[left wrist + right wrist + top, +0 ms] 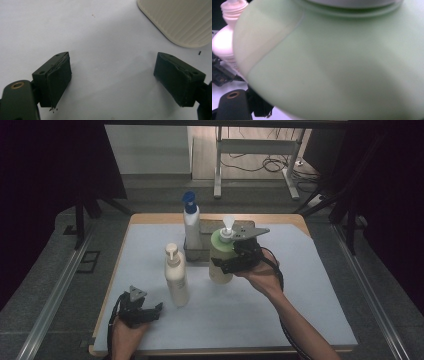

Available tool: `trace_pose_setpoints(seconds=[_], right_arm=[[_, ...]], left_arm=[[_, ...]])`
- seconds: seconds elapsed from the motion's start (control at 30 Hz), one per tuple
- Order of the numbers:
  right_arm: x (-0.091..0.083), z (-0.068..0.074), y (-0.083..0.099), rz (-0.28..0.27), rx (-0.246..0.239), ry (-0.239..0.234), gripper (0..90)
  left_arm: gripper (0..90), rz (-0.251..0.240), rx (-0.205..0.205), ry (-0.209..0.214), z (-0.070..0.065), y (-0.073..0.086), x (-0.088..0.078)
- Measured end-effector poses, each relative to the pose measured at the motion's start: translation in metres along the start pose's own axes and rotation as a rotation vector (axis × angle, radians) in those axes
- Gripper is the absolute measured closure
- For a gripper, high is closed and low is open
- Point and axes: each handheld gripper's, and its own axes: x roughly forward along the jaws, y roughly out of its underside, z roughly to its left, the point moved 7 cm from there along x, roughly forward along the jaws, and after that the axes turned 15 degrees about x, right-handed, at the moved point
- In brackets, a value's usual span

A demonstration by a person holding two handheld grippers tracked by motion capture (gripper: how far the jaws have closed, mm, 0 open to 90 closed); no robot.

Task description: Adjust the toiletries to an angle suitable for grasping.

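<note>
Right gripper (pixel 231 262) clamped on green pump bottle (pixel 220 257), mid-table, just right of cream bottle (pixel 176 277), in front of caddy (pixel 199 251) holding blue-capped bottle (pixel 191 222). Left gripper (pixel 112 75) jaws apart, nothing between, over white mat (pixel 100 30). Right gripper view: green wall close-up; high view: whole layout.

Light: your worktop (pixel 300 285) is evenly lit, surroundings dark | Shadows: soft | Focus: green bottle (pixel 342 62) blurs close up

I see the pump bottle (pixel 177 276) left of the bottle (pixel 220 257) my right gripper (pixel 236 261) holds mid-table, the spray bottle (pixel 191 226) in the rack (pixel 204 251) behind them, my left gripper (pixel 142 312) near the table's (pixel 310 320) front-left corner.
</note>
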Motion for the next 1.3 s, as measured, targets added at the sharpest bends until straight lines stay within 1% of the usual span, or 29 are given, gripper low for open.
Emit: trace_pose_setpoints(seconds=[0.03, 0.37, 0.6, 0.83, 1.2, 1.3], right_arm=[[0.001, -0.001, -0.001, -0.005, -0.009, 0.000, 12.8], [0.010, -0.008, -0.020, -0.018, 0.014, 0.024, 12.8], [0.014, -0.016, -0.035, -0.033, 0.023, 0.053, 12.8], [0.018, -0.027, -0.047, -0.046, 0.034, 0.083, 12.8], [0.023, -0.048, -0.063, -0.069, 0.060, 0.131, 12.8], [0.025, -0.053, -0.067, -0.072, 0.055, 0.147, 12.8]], left_arm=[[14.4, 0.000, 0.000, 0.000, 0.000, 0.000, 0.000], [14.3, 0.000, 0.000, 0.001, 0.000, 0.000, 0.000], [14.4, 0.000, 0.000, 0.001, 0.000, 0.000, 0.000], [14.4, 0.000, 0.000, 0.001, 0.000, 0.000, 0.000], [14.4, 0.000, 0.000, 0.001, 0.000, 0.000, 0.000], [14.4, 0.000, 0.000, 0.001, 0.000, 0.000, 0.000]])
